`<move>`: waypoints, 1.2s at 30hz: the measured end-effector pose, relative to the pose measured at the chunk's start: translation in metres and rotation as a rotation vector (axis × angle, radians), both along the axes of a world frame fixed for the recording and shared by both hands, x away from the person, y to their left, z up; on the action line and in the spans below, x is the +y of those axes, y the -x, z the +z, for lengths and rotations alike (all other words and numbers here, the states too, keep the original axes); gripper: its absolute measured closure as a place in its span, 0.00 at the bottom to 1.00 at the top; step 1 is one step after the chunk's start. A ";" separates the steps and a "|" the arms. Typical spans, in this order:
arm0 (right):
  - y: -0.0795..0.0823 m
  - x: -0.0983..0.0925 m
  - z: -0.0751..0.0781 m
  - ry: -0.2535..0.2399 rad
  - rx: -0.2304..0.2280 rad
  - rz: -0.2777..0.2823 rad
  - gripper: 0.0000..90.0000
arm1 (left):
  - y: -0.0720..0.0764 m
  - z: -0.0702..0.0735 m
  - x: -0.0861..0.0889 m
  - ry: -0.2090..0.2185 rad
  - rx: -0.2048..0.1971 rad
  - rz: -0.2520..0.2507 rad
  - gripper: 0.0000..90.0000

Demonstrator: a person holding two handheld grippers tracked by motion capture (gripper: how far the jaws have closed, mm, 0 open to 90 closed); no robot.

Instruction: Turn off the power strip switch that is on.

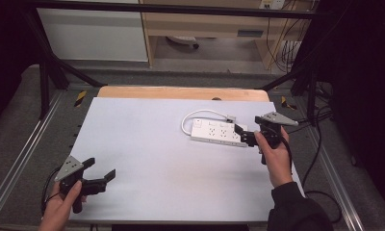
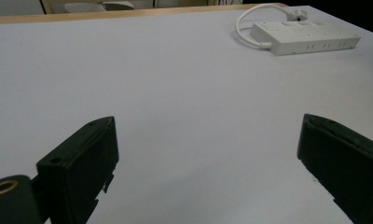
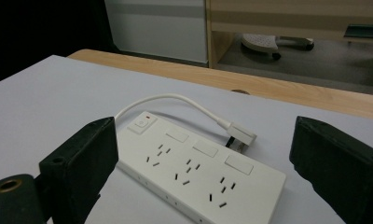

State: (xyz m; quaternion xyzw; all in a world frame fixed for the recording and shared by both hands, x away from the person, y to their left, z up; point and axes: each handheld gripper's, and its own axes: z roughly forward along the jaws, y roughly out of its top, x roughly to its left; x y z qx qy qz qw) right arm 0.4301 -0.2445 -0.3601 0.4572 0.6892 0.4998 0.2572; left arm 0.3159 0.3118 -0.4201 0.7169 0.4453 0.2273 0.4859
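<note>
A white power strip (image 1: 214, 132) lies flat on the white table top (image 1: 147, 144), right of centre. Its short white cable (image 1: 193, 115) loops back to a plug (image 1: 230, 118) lying beside it. My right gripper (image 1: 244, 134) is at the strip's right end, open. In the right gripper view the power strip (image 3: 198, 172) sits between and just ahead of the wide-apart jaws of my right gripper (image 3: 203, 126), with its switch (image 3: 142, 122) at the far end. My left gripper (image 1: 100, 168) rests open at the table's front left corner, holding nothing. From there the power strip (image 2: 306, 37) lies far off.
A wooden strip (image 1: 181, 93) edges the table's far side. Black frame bars (image 1: 46, 62) stand around the table, with a cabinet (image 1: 94, 33) and shelf unit (image 1: 205, 24) behind. Cables (image 1: 320, 159) trail on the floor at the right.
</note>
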 end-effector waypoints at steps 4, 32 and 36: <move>0.010 -0.009 -0.001 -0.006 -0.005 -0.007 0.08 | 0.000 0.001 0.000 0.009 -0.003 0.006 0.06; 0.076 -0.038 -0.042 -0.016 -0.007 -0.007 0.05 | 0.000 0.000 0.002 0.023 0.000 0.019 0.06; 0.080 -0.039 -0.054 0.000 0.006 -0.010 0.06 | 0.000 0.000 0.002 0.019 0.000 0.017 0.06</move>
